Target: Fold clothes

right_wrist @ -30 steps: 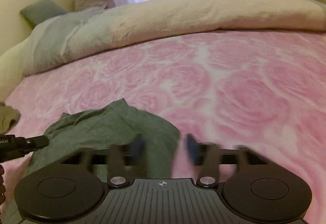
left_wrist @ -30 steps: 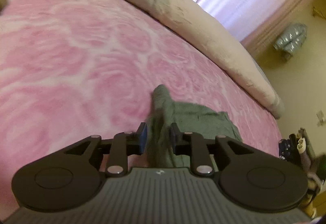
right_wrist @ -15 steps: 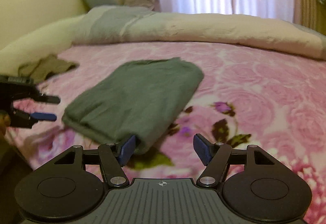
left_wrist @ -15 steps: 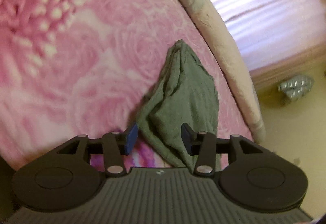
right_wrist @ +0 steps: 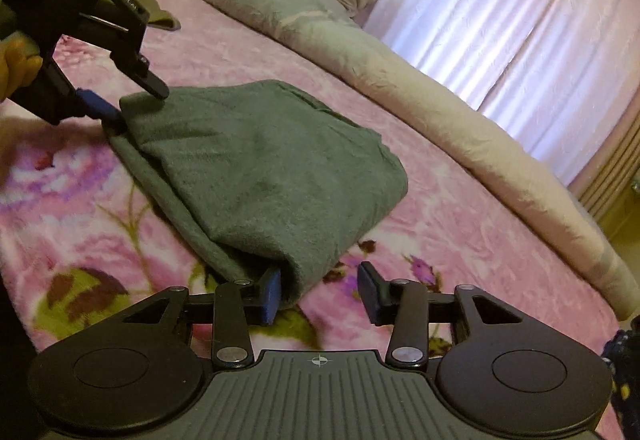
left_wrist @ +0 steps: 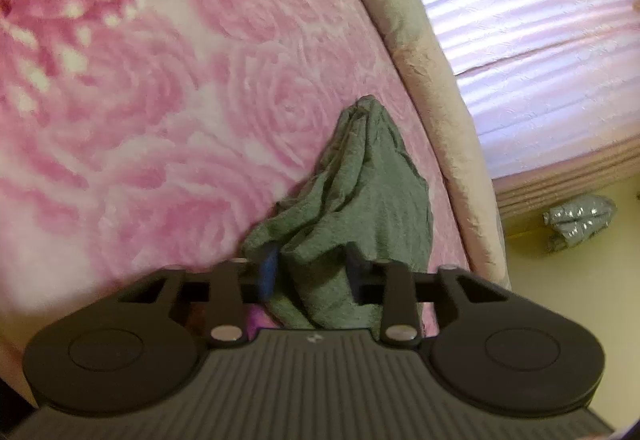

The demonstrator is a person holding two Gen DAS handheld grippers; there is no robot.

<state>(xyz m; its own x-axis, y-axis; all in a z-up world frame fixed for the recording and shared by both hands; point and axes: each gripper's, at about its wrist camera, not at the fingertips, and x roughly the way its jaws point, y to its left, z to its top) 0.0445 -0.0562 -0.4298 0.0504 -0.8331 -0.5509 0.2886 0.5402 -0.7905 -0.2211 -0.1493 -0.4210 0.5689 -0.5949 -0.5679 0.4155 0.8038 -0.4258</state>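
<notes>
A grey-green garment (right_wrist: 260, 160) lies folded on the pink rose blanket (right_wrist: 460, 240). My right gripper (right_wrist: 320, 292) is at its near corner. The jaws are closing: the left pad touches the fold's edge, the right pad stands clear over the blanket. My left gripper (right_wrist: 128, 100), held by a hand (right_wrist: 16, 68), is at the garment's far left corner. In the left wrist view the garment (left_wrist: 368, 192) bunches between the closing jaws of the left gripper (left_wrist: 310, 272), and both pads press on it.
A rolled cream and grey duvet (right_wrist: 440, 100) runs along the far side of the bed below pale curtains (right_wrist: 500, 0). Another olive garment (right_wrist: 154, 10) lies at the back left. A silver bag (left_wrist: 580, 216) sits on the floor past the bed edge.
Both grippers rolled and travelled to the folded garment's near edge. The left jaws opened, then narrowed onto a corner. The right jaws narrowed around the other corner.
</notes>
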